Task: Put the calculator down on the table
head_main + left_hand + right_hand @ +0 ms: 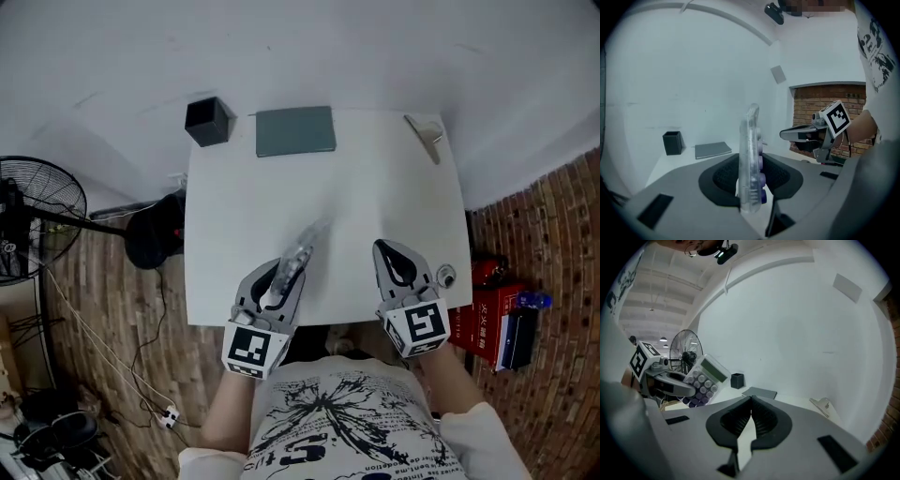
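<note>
A clear plastic calculator with purple keys stands on edge between the pads of my left gripper, which is shut on its lower end. In the left gripper view the calculator rises upright out of the jaws. It hangs above the near part of the white table. My right gripper is over the table's near right part, shut with nothing in it. The right gripper view shows the calculator and the left gripper at its left.
At the table's far edge lie a grey notebook and a black pen holder. A metal clip rests at the far right corner. A fan stands on the floor at left, red boxes at right.
</note>
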`<action>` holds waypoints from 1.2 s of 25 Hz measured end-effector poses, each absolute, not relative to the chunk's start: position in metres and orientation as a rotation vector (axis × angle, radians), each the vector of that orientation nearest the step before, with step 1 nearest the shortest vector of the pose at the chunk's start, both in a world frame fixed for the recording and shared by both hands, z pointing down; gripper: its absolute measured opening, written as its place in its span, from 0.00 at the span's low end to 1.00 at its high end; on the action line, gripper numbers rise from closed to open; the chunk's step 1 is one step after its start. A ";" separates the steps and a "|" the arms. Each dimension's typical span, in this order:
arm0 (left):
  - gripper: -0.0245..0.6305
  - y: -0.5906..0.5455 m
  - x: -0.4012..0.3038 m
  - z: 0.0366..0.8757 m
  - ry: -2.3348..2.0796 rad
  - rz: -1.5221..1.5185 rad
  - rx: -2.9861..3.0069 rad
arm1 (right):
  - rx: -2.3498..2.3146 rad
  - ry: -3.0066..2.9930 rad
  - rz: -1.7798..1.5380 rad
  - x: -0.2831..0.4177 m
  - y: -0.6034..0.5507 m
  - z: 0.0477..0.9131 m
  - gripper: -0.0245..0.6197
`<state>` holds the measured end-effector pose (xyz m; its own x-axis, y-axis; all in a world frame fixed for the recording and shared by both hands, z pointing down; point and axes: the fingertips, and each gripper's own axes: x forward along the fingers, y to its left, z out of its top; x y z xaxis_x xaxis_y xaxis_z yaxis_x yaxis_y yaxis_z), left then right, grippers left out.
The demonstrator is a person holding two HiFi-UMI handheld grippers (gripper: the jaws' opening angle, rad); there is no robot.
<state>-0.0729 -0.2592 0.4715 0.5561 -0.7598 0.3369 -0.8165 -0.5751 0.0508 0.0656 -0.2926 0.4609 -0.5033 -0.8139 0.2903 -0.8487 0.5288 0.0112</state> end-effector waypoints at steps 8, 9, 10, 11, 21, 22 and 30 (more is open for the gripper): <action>0.26 -0.297 -0.071 0.555 -1.191 0.436 2.417 | 1.391 -2.426 0.326 0.063 -0.328 0.515 0.06; 0.26 -0.300 -0.070 0.564 -1.183 0.436 2.393 | 1.389 -2.420 0.336 0.065 -0.331 0.520 0.06; 0.26 -0.302 -0.069 0.572 -1.175 0.437 2.372 | 1.386 -2.416 0.345 0.066 -0.333 0.524 0.06; 0.26 -0.304 -0.068 0.579 -1.167 0.441 2.354 | 1.386 -2.414 0.352 0.067 -0.336 0.528 0.06; 0.26 -0.320 -0.068 0.608 -1.157 0.360 2.237 | 1.397 -2.431 0.422 0.070 -0.351 0.551 0.06; 0.26 -0.321 -0.069 0.609 -1.160 0.349 2.224 | 1.393 -2.431 0.424 0.069 -0.351 0.551 0.06; 0.28 -0.331 -0.084 0.619 -1.255 0.388 2.155 | 1.348 -2.443 0.407 0.062 -0.347 0.549 0.06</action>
